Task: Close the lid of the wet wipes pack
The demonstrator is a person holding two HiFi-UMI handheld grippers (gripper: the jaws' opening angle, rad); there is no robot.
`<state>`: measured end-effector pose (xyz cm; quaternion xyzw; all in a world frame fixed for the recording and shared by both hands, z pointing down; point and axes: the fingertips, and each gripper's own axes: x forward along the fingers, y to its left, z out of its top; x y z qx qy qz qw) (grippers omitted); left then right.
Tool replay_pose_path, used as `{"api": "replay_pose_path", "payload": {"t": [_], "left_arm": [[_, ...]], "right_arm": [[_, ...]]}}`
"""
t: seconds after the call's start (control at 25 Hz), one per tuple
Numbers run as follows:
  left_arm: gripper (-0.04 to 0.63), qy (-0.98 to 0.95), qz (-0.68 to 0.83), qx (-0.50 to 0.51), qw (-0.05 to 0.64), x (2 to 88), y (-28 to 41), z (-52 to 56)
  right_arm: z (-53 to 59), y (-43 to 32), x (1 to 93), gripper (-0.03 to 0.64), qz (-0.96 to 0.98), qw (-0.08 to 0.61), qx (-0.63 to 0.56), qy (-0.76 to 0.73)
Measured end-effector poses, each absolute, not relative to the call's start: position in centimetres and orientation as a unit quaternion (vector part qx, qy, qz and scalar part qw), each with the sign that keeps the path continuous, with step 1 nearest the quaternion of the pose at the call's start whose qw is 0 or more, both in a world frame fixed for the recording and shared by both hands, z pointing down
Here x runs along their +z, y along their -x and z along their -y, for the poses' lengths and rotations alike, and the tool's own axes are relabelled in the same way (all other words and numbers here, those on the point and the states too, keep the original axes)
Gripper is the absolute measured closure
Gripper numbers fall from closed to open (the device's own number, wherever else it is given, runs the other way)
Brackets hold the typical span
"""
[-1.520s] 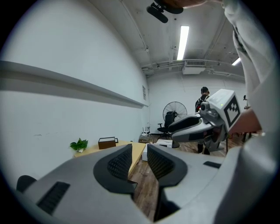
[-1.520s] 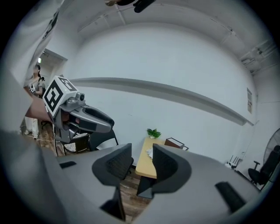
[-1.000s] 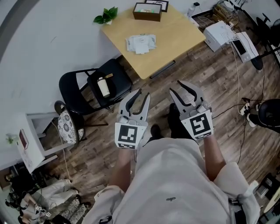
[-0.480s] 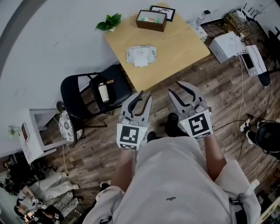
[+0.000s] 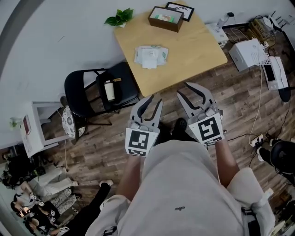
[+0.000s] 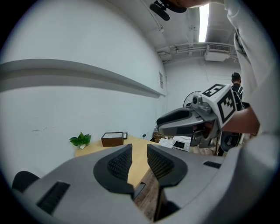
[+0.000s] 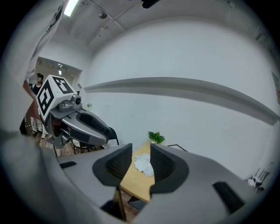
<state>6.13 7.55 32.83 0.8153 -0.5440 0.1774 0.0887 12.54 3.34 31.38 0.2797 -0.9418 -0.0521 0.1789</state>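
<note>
The white wet wipes pack (image 5: 151, 56) lies on the wooden table (image 5: 193, 46), well ahead of both grippers; whether its lid is up cannot be told from here. In the right gripper view the pack (image 7: 143, 165) shows far off in the gap between the jaws. My left gripper (image 5: 152, 99) hangs over the floor short of the table's near edge, open and empty. My right gripper (image 5: 188, 90) is beside it, its jaws closing slightly with nothing between them. Each gripper sees the other: the right gripper (image 6: 192, 119), the left gripper (image 7: 83, 124).
A brown box (image 5: 165, 18), a picture frame (image 5: 180, 10) and a small plant (image 5: 119, 18) sit at the table's far side. A black folding chair (image 5: 87, 87) carrying a bottle (image 5: 109, 91) stands left of the table. A white printer (image 5: 249, 53) and cables lie on the floor at right.
Both grippers and the person have moved forward toward the table, which now sits closer to the fingertips. Nothing on the table has moved.
</note>
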Motion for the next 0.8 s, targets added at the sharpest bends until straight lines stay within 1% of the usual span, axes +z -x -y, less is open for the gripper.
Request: {"api": "replay_pose_path", "payload": {"t": [0.4, 0.8], "left_arm": [[0.492, -0.814, 0.541, 0.18, 0.111, 34.7, -4.3, -5.6], [0.492, -0.815, 0.538, 0.173, 0.126, 36.8, 0.9, 0.3]], "right_arm": [[-1.0, -11.3, 33.0, 0.493, 0.939, 0.201, -0.039, -0.277], [3.8, -6.7, 33.4, 0.495, 0.933, 0.22, -0.036, -0.282]]}}
